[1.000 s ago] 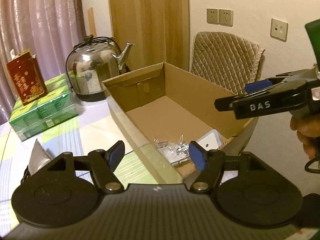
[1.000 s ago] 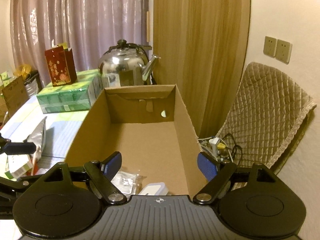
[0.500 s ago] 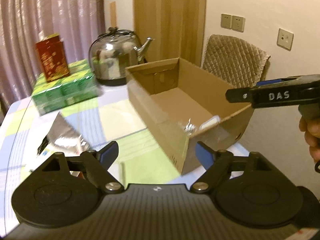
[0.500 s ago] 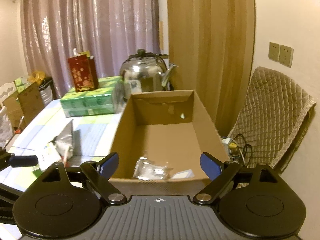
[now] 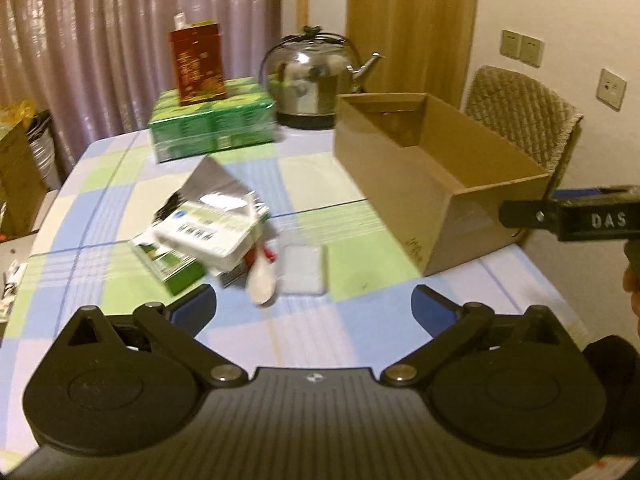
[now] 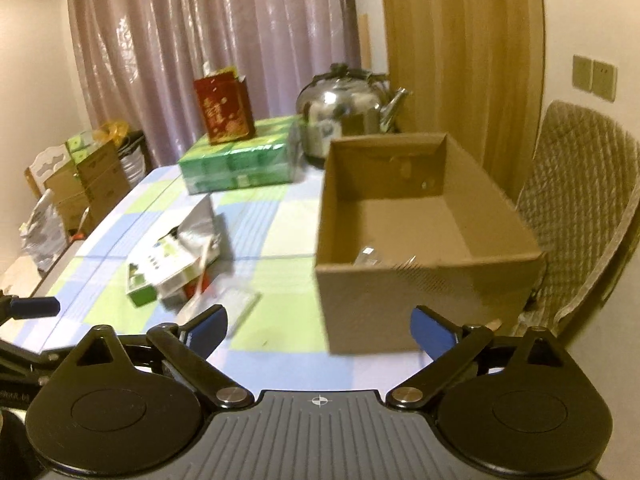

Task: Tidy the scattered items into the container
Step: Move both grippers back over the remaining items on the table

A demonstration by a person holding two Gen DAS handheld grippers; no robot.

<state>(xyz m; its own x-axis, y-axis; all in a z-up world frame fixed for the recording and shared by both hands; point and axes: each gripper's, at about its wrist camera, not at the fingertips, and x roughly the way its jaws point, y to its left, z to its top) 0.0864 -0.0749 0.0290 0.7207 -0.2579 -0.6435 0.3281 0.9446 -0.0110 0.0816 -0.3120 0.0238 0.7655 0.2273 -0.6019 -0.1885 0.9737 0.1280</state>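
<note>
An open cardboard box (image 5: 440, 184) stands at the table's right edge; it also shows in the right wrist view (image 6: 420, 248), with a small clear packet (image 6: 370, 256) inside. A pile of scattered items lies left of it: a silver foil bag (image 5: 216, 188), a white packet (image 5: 204, 232), a green carton (image 5: 168, 264), a white spoon (image 5: 262, 280) and a clear flat pouch (image 5: 302, 268). My left gripper (image 5: 314, 308) is open and empty, held above the table before the pile. My right gripper (image 6: 318, 330) is open and empty in front of the box.
A steel kettle (image 5: 316, 76) stands behind the box. A green multipack (image 5: 212, 124) with a red carton (image 5: 196, 64) on top sits at the back. A padded chair (image 6: 580, 208) stands right of the table. Boxes (image 6: 92, 176) are stacked at far left.
Both grippers have pulled back from over the box toward the table's near edge. The left view has swung left onto the pile of items. Both stay open.
</note>
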